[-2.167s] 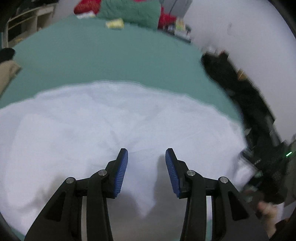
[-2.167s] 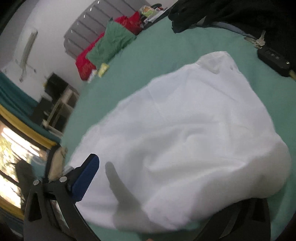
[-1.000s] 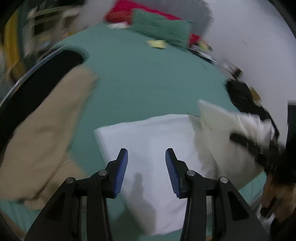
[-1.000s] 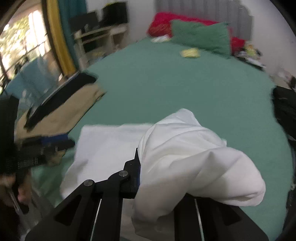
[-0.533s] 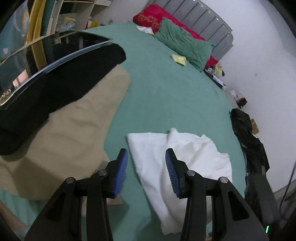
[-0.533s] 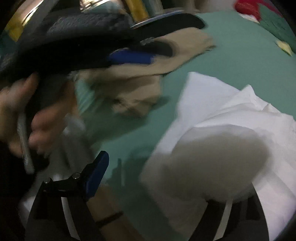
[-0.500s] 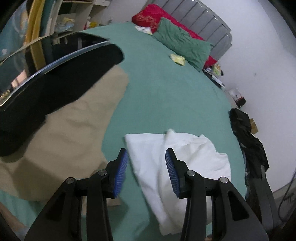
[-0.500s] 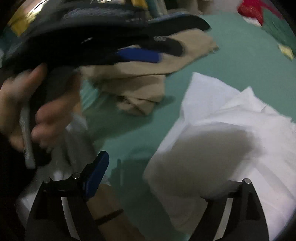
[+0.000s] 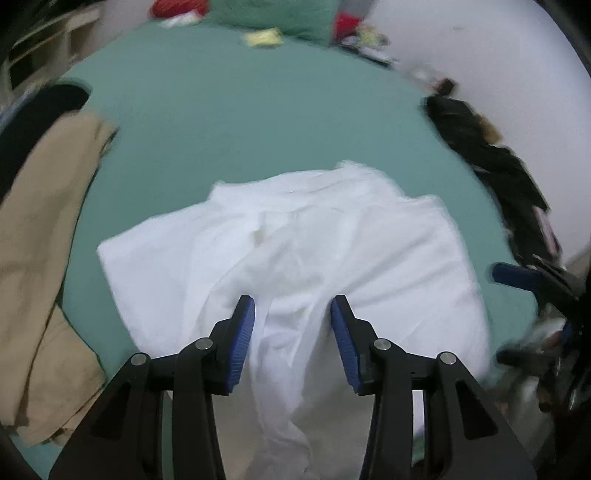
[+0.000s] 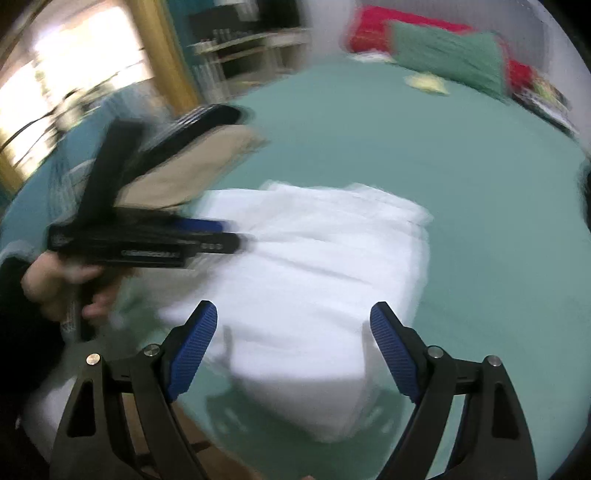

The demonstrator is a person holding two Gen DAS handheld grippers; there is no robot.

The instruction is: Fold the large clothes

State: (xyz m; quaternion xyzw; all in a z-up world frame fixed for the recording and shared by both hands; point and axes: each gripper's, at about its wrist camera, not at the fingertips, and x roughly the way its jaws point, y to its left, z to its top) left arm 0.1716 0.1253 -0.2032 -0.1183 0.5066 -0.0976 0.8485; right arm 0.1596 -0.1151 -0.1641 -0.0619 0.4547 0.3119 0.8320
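A white garment [image 9: 295, 240] is spread, partly folded, on the green bed [image 9: 240, 122]; it is judged light, limp and slippery, best pinched at a layered edge. Left gripper [image 9: 292, 334] and right gripper [image 10: 293, 341] are held apart, empty.

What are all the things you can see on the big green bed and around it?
white garment: one, white, partly folded, middle of the bed near its front edge
bed: one, green sheet
beige garment: one, tan, at the bed's left side
black clothes: one pile, black, at the bed's right edge
green pillow: one, green, far end
red pillow: at least one, red, behind the green one
small yellow thing: one, pale yellow, in front of the pillows
shelves: one unit, pale, by the wall
left gripper: black with blue pads, open over the white garment
right gripper: black with blue pads, wide open, holding nothing
hand: one, holding the left gripper's handle
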